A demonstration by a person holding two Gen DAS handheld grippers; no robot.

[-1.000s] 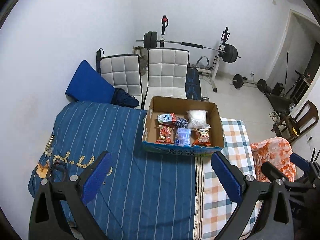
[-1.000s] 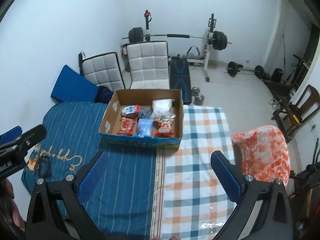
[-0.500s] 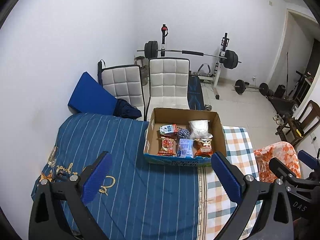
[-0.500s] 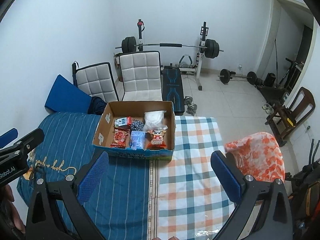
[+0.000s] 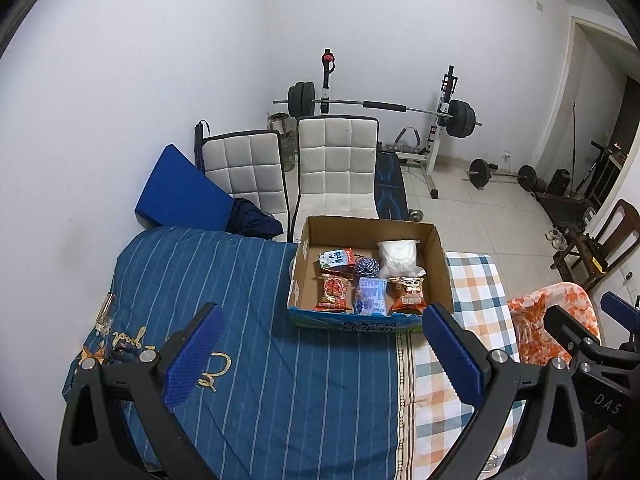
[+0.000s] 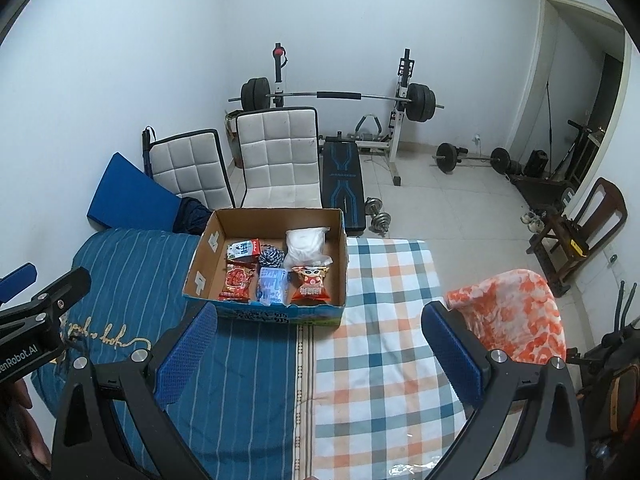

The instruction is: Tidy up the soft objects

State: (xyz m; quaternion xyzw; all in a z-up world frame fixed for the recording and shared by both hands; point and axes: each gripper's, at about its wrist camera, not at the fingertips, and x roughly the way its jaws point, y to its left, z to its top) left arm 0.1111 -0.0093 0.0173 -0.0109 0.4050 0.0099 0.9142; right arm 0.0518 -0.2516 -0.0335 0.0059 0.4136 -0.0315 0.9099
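Snacks and other soft things sat in a box (image 5: 437,256) on the bed (image 5: 248,344), and both claws hung high above, well apart from all of it. The left claw (image 5: 320,354) had its jaws spread wide and held nothing. The right claw (image 6: 318,350) was the same, spread wide and bare. Inside the box lay a red bag (image 5: 333,291), an orange bag (image 5: 408,294) and a blue pack (image 5: 370,295) in the front row. Behind them were a small carton (image 5: 337,258), a ball of string (image 5: 366,268) and a white bag (image 5: 398,254). The things lay close, some touching. The puffy bags looked light and full of air, so they would likely squash and slip if pinched hard. A soft pinch on the flat sealed edge at the top of a bag looked like the best spot. The white bag looked floppy and would likely sag, so a hold near its bunched end seemed wise. The string ball looked squishy and should be easy to pinch across its middle. The carton looked the stiffest, and its flat sides seemed good to hold. An orange cloth (image 6: 516,312) hung over something at the right side of the bed, and it would likely droop and slide if taken by one corner
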